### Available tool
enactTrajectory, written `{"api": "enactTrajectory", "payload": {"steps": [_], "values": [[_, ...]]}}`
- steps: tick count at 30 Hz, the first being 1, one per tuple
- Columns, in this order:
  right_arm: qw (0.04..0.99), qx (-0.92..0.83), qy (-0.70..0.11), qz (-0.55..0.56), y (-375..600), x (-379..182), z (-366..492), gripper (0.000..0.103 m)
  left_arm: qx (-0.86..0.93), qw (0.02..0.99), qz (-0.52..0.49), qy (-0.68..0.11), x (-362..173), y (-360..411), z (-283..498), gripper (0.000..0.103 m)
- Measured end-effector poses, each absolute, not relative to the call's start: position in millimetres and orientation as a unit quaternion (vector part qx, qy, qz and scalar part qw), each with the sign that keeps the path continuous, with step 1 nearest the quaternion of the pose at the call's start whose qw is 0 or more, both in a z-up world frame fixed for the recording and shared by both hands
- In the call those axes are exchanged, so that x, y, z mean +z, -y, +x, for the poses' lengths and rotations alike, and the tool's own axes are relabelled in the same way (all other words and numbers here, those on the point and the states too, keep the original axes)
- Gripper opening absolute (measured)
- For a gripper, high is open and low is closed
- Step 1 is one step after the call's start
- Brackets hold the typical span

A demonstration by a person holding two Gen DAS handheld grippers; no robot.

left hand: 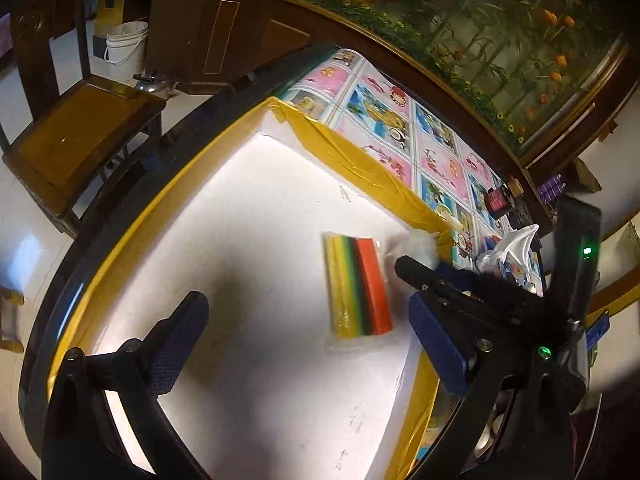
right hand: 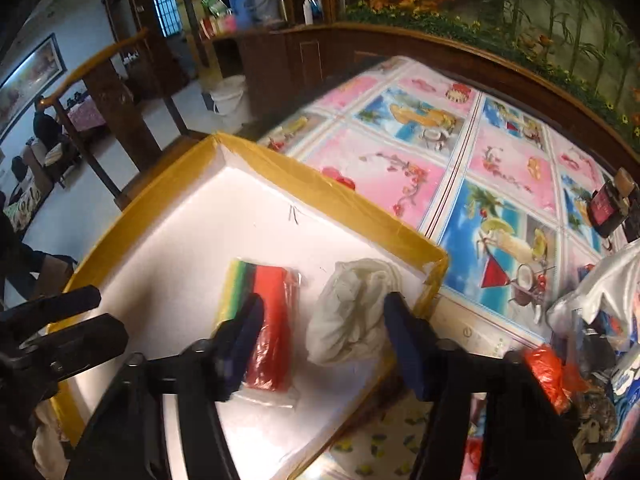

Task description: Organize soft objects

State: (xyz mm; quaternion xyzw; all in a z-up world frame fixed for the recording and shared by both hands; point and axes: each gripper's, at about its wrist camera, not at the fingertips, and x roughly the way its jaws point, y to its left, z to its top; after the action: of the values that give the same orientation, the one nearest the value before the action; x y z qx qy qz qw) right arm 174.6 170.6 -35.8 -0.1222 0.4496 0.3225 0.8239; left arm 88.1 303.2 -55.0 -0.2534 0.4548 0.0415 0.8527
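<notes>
A pack of coloured sponges (left hand: 360, 288) in clear wrap lies on a white board with a yellow taped rim (left hand: 360, 160). My left gripper (left hand: 310, 340) hovers open above the board, the pack lying ahead between its fingers and untouched. In the right wrist view a crumpled white cloth (right hand: 352, 316) rests beside the sponge pack (right hand: 272, 320) near the board's corner. My right gripper (right hand: 326, 336) straddles the cloth. Its right pad is at the cloth's edge; its left finger hangs over the sponge pack. The pads stand apart and do not squeeze the cloth.
The board sits on a table with a picture-print cloth (right hand: 500, 168). Plastic bags and clutter (right hand: 592, 320) and a dark jar (right hand: 608, 204) crowd the right side. A wooden chair (left hand: 80, 132) and a white bucket (left hand: 126, 48) stand on the floor beyond. People sit far left (right hand: 44, 128).
</notes>
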Motion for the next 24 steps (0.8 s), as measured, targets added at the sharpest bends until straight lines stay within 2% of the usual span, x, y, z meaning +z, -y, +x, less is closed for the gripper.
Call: {"api": "enactTrajectory", "payload": {"steps": [1,2,8,16,17,18,21,24], "values": [[0.82,0.323,-0.457,-0.124,-180,-44,178,0.009,0.043,0.852,-0.248,-0.458,-56,-301,93,0.101],[0.817,0.324,-0.463,-0.118,-182,-49,181,0.007,0.045,0.852,-0.244,-0.461,-57,-298,98,0.101],[0.839,0.332,-0.43,-0.035,-139,-23,180,0.007,0.084,0.847,-0.204,-0.483,-75,-279,122,0.101],[0.847,0.34,-0.409,0.019,-75,-12,156,0.007,0.118,0.84,-0.053,-0.528,-104,-227,152,0.099],[0.846,0.341,-0.41,0.023,-62,-16,151,0.007,0.107,0.848,-0.054,-0.516,-101,-224,150,0.08],[0.846,0.34,-0.41,0.025,-53,-18,146,0.007,0.101,0.852,-0.054,-0.511,-97,-223,149,0.042],[0.849,0.334,-0.408,0.029,-27,-20,129,0.007,0.066,0.853,-0.111,-0.505,-85,-231,141,0.038],[0.85,0.333,-0.406,0.04,2,-17,111,0.007,0.031,0.876,-0.127,-0.464,-56,-225,116,0.038]]}}
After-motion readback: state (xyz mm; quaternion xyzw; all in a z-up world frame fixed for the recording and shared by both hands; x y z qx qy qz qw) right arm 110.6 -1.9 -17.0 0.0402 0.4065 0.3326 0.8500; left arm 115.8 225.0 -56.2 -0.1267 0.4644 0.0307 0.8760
